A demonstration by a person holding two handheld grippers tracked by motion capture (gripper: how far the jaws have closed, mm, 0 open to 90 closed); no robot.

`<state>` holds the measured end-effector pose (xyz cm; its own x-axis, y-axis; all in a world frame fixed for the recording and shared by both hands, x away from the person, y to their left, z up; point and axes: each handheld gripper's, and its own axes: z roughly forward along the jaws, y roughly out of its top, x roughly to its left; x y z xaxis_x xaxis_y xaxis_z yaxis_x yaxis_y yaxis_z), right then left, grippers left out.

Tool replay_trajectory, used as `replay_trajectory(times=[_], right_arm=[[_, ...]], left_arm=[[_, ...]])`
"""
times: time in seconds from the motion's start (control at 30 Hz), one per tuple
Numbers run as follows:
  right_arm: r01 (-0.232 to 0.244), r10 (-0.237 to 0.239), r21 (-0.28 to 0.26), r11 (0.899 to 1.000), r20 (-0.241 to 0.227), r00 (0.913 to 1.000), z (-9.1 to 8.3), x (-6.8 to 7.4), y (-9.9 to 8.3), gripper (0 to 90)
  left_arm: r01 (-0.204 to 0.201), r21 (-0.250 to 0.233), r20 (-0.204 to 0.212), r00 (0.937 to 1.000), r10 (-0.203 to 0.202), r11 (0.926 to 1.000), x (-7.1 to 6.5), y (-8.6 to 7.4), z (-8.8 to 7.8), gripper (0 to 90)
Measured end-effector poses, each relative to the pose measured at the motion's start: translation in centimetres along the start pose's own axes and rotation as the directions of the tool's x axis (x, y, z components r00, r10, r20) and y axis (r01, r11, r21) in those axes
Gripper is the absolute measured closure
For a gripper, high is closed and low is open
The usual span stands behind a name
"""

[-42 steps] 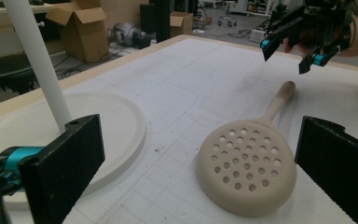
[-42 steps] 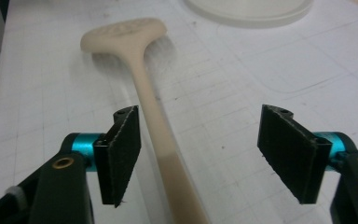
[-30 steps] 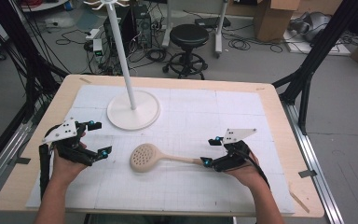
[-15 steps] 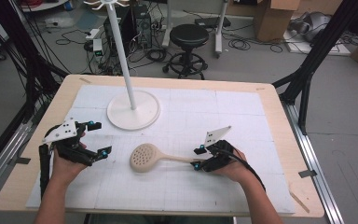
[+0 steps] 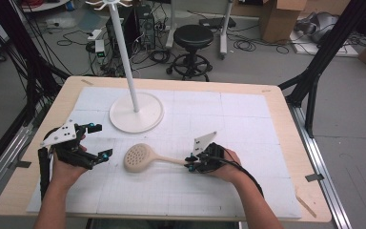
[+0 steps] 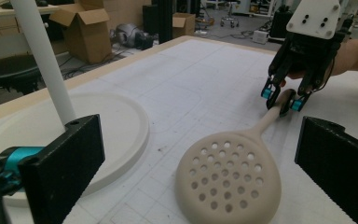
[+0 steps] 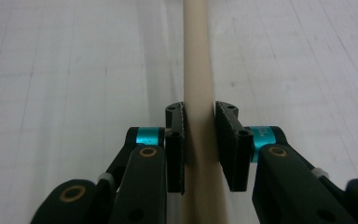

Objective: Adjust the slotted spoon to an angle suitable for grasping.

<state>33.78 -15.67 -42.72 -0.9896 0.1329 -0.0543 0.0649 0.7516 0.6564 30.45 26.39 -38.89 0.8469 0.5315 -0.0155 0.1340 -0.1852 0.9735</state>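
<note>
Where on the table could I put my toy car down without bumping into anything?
The white gridded mat is bare across its far right part, beyond the right gripper. The near strip, between the two forearms, is bare too. It is crowded at the left and middle: the white round stand base, the beige perforated spoon and the left gripper sit close together.

a black stool (image 5: 192,37) stands on the floor beyond the worktop (image 5: 286,119). cardboard boxes (image 5: 275,19) and loose cables (image 5: 74,40) lie near it.
</note>
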Motion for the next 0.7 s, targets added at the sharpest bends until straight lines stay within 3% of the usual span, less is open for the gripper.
replay_trajectory(times=[0.3, 0.33, 0.37, 0.4, 0.47, 0.6, 0.7], right_arm=[[0.047, -0.047, -0.002, 0.999, -0.042, 0.9980, 2.8, -0.1, 3.2, 74.1], [0.043, -0.043, -0.005, 0.999, -0.033, 0.9985, 3.0, -0.2, 3.3, 72.4], [0.031, -0.032, -0.011, 0.999, -0.032, 0.9990, 3.0, -0.2, 3.3, 65.0], [0.016, -0.016, -0.016, 1.000, -0.021, 0.9996, 2.9, -0.3, 3.2, 57.9], [-0.015, 0.015, -0.035, 0.999, -0.009, 0.9999, 2.3, -0.4, 2.9, 53.6], [-0.043, 0.044, -0.080, 0.996, 0.015, 0.9989, 0.0, -0.2, 1.7, 51.5], [-0.072, 0.074, -0.069, 0.995, 0.030, 0.9968, -1.4, 0.1, 0.1, 49.4]], left_arm=[[-0.002, -0.009, -0.005, 1.0000, 0.001, 1.0000, 0.1, 0.1, -0.3, 2.0], [-0.002, -0.009, -0.006, 1.0000, 0.002, 1.0000, 0.1, 0.1, -0.4, 2.0], [-0.002, -0.011, -0.006, 1.0000, 0.001, 0.9999, 0.1, 0.1, -0.4, 2.0], [-0.001, -0.009, -0.007, 1.0000, 0.001, 1.0000, 0.2, 0.1, -0.4, 2.0], [0.001, -0.008, -0.008, 1.0000, -0.001, 1.0000, 0.2, 0.1, -0.4, 2.0], [-0.001, -0.007, -0.006, 1.0000, 0.001, 1.0000, 0.1, 0.1, -0.3, 2.0], [-0.001, -0.003, -0.007, 1.0000, 0.001, 1.0000, 0.1, 0.1, -0.3, 2.0]])
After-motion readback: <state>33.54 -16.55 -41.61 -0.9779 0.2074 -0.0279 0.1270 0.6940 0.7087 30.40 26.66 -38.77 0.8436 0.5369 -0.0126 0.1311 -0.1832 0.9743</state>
